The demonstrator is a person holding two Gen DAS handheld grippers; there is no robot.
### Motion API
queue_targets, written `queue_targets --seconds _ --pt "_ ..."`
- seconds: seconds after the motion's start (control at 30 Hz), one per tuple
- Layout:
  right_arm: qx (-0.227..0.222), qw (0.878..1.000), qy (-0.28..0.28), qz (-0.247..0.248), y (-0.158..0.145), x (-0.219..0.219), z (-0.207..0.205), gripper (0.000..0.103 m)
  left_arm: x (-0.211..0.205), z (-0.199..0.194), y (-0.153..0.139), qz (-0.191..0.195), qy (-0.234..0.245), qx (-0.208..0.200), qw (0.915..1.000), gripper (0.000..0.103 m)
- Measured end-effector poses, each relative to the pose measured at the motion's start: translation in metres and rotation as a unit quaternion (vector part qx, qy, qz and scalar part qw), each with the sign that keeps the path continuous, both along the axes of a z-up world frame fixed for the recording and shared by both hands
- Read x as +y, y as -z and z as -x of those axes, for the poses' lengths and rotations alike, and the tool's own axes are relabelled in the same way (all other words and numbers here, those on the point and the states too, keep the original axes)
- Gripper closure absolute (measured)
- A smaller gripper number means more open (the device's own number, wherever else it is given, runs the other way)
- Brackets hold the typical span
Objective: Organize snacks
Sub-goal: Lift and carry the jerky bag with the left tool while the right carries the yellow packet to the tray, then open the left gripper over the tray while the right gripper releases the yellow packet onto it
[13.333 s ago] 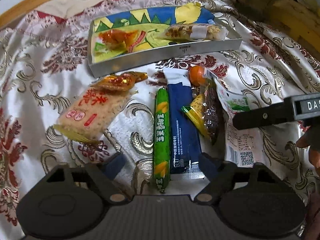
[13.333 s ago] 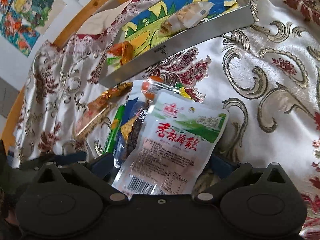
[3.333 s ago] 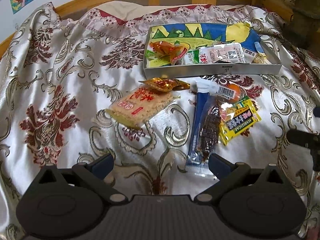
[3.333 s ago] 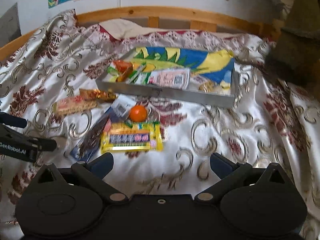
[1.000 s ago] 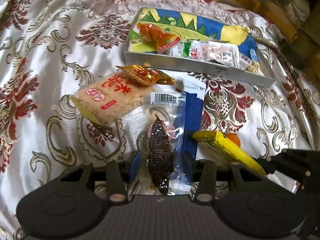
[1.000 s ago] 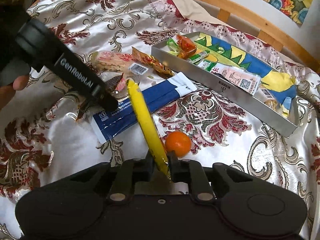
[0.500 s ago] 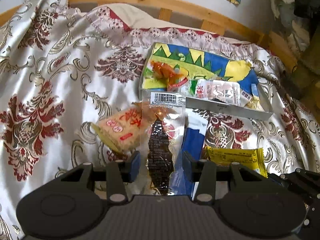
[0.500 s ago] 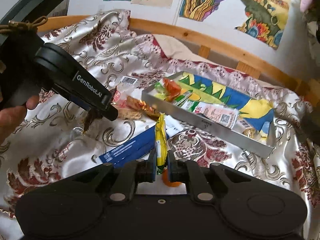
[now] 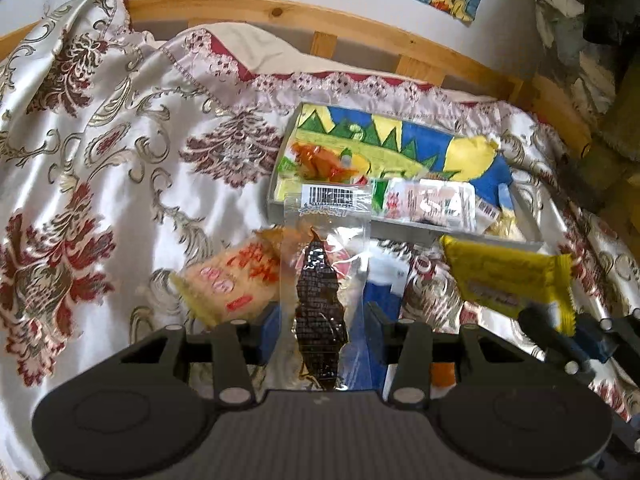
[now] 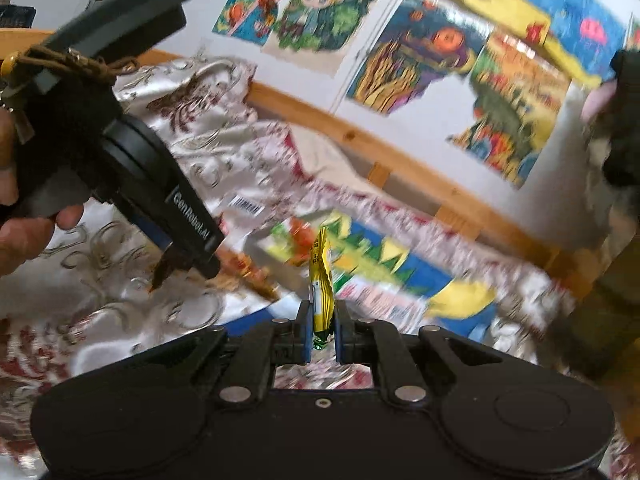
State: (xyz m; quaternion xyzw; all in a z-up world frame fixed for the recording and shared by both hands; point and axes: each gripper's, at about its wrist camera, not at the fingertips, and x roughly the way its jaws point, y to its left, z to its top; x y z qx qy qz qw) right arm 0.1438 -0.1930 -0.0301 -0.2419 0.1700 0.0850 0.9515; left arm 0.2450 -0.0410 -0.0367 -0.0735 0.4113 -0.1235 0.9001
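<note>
Over the bed's silver brocade bedspread (image 9: 120, 184), the left claw (image 9: 322, 330) was partly closed, pinching a clear packet with a dark dried snack (image 9: 320, 300) upright. The right claw (image 10: 322, 336) was clamped nearly shut on a yellow wrapper (image 10: 322, 280), held edge-on. Behind them lay the shallow grey tray with a colourful drawing (image 9: 400, 236), holding an orange-wrapped snack (image 9: 320, 160) and a white printed pouch (image 9: 428, 202).

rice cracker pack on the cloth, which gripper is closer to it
Left. The left gripper, shut on the clear dried-snack packet, hangs just beside the rice cracker pack; the right gripper is farther off to its right.
</note>
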Motion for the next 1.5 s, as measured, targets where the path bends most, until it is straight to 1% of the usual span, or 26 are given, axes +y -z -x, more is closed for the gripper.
queue_targets --seconds 0.1,0.23,0.37,0.47,0.57,0.67,0.73,0.83,0.93,1.03,1.13,1.23,1.33,1.43,1.47,1.5 --pt "-0.04 0.999 0.021 0.016 -0.002 -0.006 -0.008 0.093 -0.003 -0.012 -0.005 0.029 0.002 -0.017 0.9994 0.054" --pt "-0.091 0.993 0.056 0.044 0.0 -0.018 -0.024 0.093 -0.008 -0.032 -0.015 0.061 0.0 -0.05 0.9969 0.054" --pt "-0.115 0.989 0.088 0.043 0.004 -0.039 -0.052 0.093 -0.016 -0.06 -0.019 0.088 -0.006 -0.067 0.9939 0.054" --pt "-0.124 0.986 0.103 0.033 0.009 -0.052 -0.071 0.093 -0.02 -0.077 -0.018 0.09 -0.007 -0.083 0.9924 0.054" --pt "-0.125 0.986 0.108 0.037 0.017 -0.053 -0.094 0.093 -0.023 -0.099 -0.015 0.1 -0.013 -0.094 0.9904 0.054" --pt "-0.115 0.987 0.103 0.032 0.022 -0.05 -0.114 0.093 -0.024 -0.117 -0.008 0.117 -0.006 -0.107 0.9874 0.054" --pt "-0.108 0.989 0.102 0.009 0.023 -0.048 -0.126 0.093 -0.023 -0.127 0.002 0.136 -0.005 -0.105 0.9851 0.054" --pt "-0.099 0.99 0.097 -0.011 0.025 -0.04 -0.143 0.093 -0.022 -0.138 0.016 0.145 -0.002 -0.095 0.9847 0.054" --pt "-0.072 0.993 0.084 -0.043 0.03 -0.032 -0.154 0.093 -0.021 -0.149 0.028 0.16 0.003 -0.084 0.9835 0.054" --pt "-0.048 0.994 0.076 -0.058 0.037 -0.024 -0.161 0.093 -0.019 -0.156 0.037 0.17 0.005 -0.083 0.982 0.054" --pt "-0.043 0.994 0.074 -0.062 0.043 -0.019 -0.165 0.093 -0.023 -0.162 0.044 0.157 0.007 -0.084 0.984 0.054" --pt "-0.036 0.993 0.076 -0.086 0.044 -0.019 -0.17 0.093 -0.026 -0.164 0.048 0.153 0.011 -0.09 0.9841 0.054" --pt "-0.022 0.988 0.074 -0.131 0.043 -0.026 -0.175 0.093 -0.029 -0.165 0.049 0.145 0.017 -0.095 0.9846 0.054" --pt "0.004 0.98 0.072 -0.187 0.042 -0.037 -0.18 0.092 -0.033 -0.166 0.051 0.134 0.026 -0.091 0.9864 0.054" --pt "0.01 0.977 0.068 -0.2 0.043 -0.041 -0.181 0.092 -0.035 -0.166 0.051 0.129 0.028 -0.092 0.987 0.054" --pt "0.011 0.977 0.07 -0.201 0.044 -0.042 -0.18 0.092 -0.036 -0.165 0.051 0.123 0.031 -0.095 0.9874 0.054"
